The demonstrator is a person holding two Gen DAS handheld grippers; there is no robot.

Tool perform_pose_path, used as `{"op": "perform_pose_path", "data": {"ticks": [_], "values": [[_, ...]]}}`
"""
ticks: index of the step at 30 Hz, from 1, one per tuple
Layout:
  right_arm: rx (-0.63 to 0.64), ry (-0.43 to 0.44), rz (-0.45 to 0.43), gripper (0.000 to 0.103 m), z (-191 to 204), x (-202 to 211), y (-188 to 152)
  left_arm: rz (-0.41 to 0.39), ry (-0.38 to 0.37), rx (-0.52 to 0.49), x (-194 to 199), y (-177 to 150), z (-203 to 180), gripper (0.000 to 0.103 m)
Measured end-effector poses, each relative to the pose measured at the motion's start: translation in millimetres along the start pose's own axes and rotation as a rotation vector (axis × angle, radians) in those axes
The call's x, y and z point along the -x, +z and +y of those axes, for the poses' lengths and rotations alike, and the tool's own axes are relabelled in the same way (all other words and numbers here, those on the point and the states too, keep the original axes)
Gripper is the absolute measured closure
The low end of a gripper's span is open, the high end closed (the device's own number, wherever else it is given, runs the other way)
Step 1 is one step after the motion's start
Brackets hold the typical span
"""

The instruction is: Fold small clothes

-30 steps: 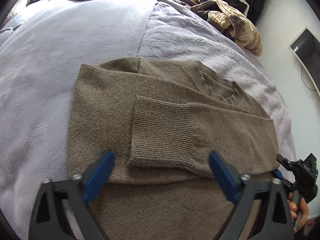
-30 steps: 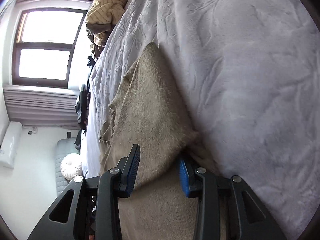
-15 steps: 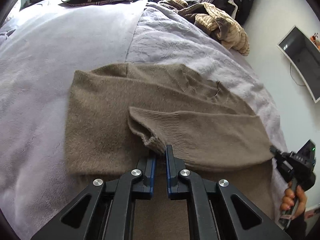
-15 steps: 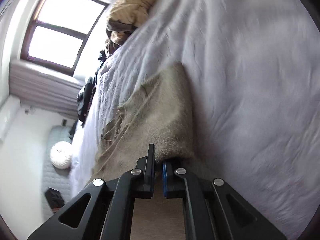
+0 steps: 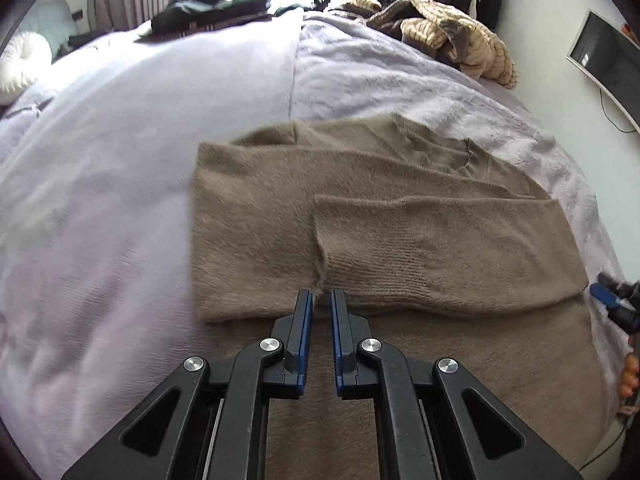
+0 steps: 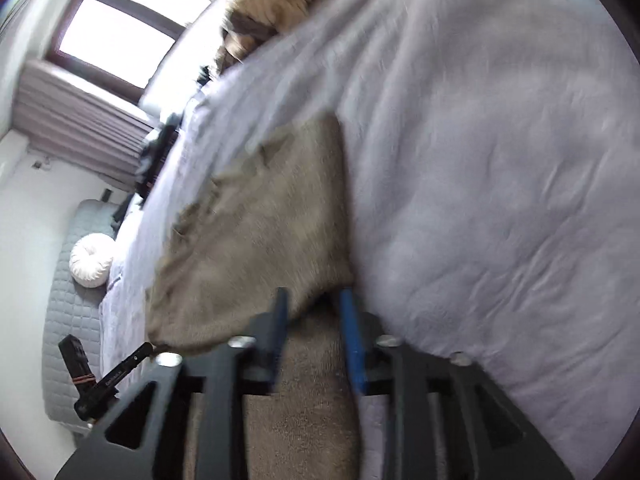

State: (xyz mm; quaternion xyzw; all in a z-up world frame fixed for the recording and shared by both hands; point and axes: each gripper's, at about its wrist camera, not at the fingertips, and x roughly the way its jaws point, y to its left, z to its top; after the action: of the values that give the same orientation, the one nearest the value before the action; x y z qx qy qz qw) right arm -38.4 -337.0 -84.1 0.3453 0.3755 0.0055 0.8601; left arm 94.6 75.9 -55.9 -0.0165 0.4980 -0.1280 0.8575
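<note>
A tan knit sweater (image 5: 360, 216) lies flat on the lilac bedcover (image 5: 120, 160), with one sleeve folded across its body. My left gripper (image 5: 320, 300) sits just short of the sleeve's ribbed cuff (image 5: 384, 276); its jaws stand a narrow gap apart with nothing between them. In the right wrist view the sweater (image 6: 256, 248) is blurred, and my right gripper (image 6: 314, 300) is part open at its folded right edge, with cloth between the fingers but not pinched. The right gripper also shows at the right edge of the left wrist view (image 5: 616, 304).
A beige striped garment (image 5: 452, 36) and dark clothes (image 5: 208, 8) are piled at the far end of the bed. A wall screen (image 5: 608, 64) hangs to the right. A white round cushion (image 6: 91, 256) lies on a grey mat left of the bed.
Both grippers closed on the folded sleeve, carried it and laid it flat across the sweater. They have now let go: the left jaws parted slightly, the right opened wider and both drew back.
</note>
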Motion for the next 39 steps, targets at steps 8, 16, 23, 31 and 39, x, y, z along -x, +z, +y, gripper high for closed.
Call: {"op": "perform_pose_path", "data": {"ticks": [8, 16, 23, 31, 39], "values": [[-0.146, 0.038, 0.025, 0.055, -23.7, -49.1, 52.2, -0.049, -0.023, 0.015, 5.4, 23.7, -13.0, 0.092], [0.042, -0.062, 0.025, 0.095, 15.4, -59.4, 61.9, 0.035, 0.025, 0.005, -35.3, 18.5, -18.1, 0.093], [0.016, -0.136, 0.048, 0.093, -7.5, -68.7, 52.6, 0.032, 0.067, -0.028, -33.3, 3.0, -11.6, 0.092], [0.047, -0.177, 0.026, 0.088, 2.9, -30.9, 32.8, 0.022, 0.053, 0.010, -17.9, -3.7, -5.1, 0.092], [0.213, -0.279, 0.081, 0.083, 27.7, -38.0, 10.9, 0.038, 0.059, 0.002, -9.1, -18.2, -11.5, 0.092]]}}
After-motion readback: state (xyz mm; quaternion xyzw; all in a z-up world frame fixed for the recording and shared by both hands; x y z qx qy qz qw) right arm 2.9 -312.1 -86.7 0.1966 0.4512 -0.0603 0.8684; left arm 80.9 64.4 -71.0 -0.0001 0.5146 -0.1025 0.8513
